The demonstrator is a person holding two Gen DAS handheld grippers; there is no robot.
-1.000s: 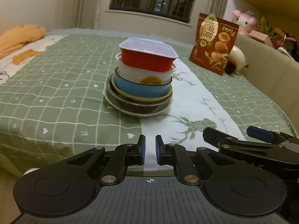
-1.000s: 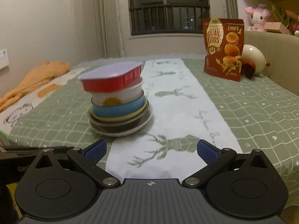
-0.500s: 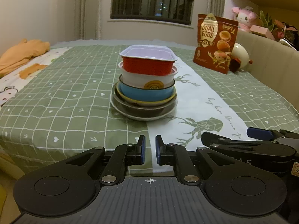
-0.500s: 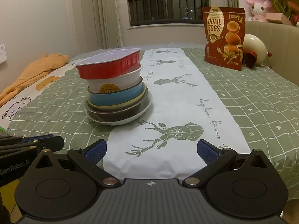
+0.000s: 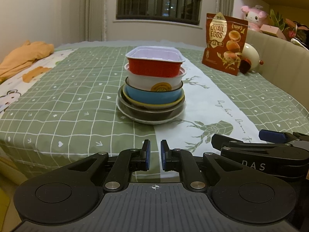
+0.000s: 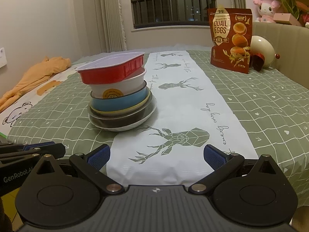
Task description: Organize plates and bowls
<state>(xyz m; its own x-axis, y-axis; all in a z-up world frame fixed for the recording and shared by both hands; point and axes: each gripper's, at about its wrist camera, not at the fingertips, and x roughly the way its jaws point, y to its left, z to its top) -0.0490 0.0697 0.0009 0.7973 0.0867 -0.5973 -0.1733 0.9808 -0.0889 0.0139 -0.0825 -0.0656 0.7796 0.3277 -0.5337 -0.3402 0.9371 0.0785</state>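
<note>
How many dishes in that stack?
6 visible, top down: red tray, white bowl, blue bowl, yellow plate, dark bowl, white plate. More may nest unseen.

Each claw, left (image 5: 154, 155) and right (image 6: 156, 155), is matte black with blue finger pads (image 6: 98, 155), silver pivot screws, round side discs and a ribbed base.

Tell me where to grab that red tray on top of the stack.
Grip the red tray by its flat white rim at the short end near the right tool, coming in from the right: that end overhangs the white bowl below.
</note>
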